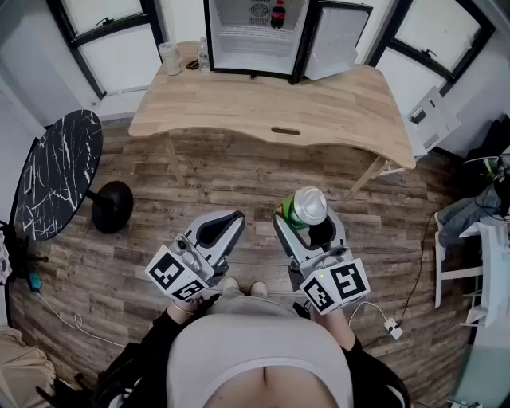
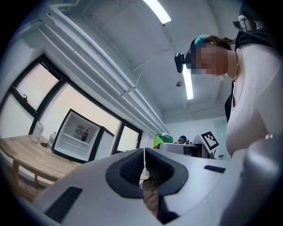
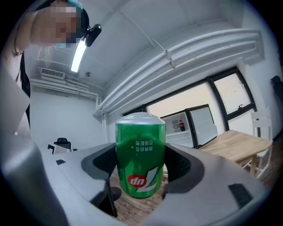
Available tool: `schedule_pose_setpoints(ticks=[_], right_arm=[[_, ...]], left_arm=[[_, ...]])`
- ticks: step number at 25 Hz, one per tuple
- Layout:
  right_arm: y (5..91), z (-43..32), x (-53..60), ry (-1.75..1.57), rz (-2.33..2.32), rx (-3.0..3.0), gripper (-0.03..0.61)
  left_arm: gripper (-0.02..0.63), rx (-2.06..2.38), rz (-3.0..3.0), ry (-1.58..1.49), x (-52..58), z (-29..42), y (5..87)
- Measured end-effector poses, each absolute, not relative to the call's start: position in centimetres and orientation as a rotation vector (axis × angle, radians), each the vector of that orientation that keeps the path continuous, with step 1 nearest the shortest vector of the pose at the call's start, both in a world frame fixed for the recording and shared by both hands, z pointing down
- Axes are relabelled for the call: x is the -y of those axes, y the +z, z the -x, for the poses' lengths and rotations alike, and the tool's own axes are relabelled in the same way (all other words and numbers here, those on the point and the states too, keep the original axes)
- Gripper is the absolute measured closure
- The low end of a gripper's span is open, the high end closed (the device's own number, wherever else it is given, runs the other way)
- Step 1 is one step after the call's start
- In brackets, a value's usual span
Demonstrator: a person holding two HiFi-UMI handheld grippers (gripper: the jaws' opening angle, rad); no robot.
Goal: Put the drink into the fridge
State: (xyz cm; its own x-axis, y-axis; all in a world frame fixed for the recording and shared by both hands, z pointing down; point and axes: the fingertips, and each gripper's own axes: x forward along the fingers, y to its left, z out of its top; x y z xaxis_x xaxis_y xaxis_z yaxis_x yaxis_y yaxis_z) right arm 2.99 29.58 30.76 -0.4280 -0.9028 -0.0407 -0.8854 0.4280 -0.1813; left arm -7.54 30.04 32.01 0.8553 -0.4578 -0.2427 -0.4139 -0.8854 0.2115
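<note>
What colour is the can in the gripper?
The can is green, silver-topped; clearest in the right gripper view.

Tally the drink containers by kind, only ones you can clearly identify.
Green can: 1
Dark cola bottle, in the fridge: 1
Clear bottle, on the table: 1
Pale cup, on the table: 1
Total: 4

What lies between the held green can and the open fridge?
In the head view, only plank floor and the wooden table's bare top separate the can from the fridge.
</note>
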Motion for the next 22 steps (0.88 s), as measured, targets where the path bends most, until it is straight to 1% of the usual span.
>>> schedule_pose_setpoints(ticks=[18, 22], right_arm=[[30.9, -2.5, -29.1, -0.158, 1.644, -2.536, 0.235], [31.0, -2.2, -28.8, -0.19, 1.637, -2.53, 0.235]], left_arm=[[0.601, 0.682, -2.863, -0.436, -29.5, 8.3, 32.3], [0.601, 0.691, -2.858, -0.441, -29.1, 9.0, 32.2]])
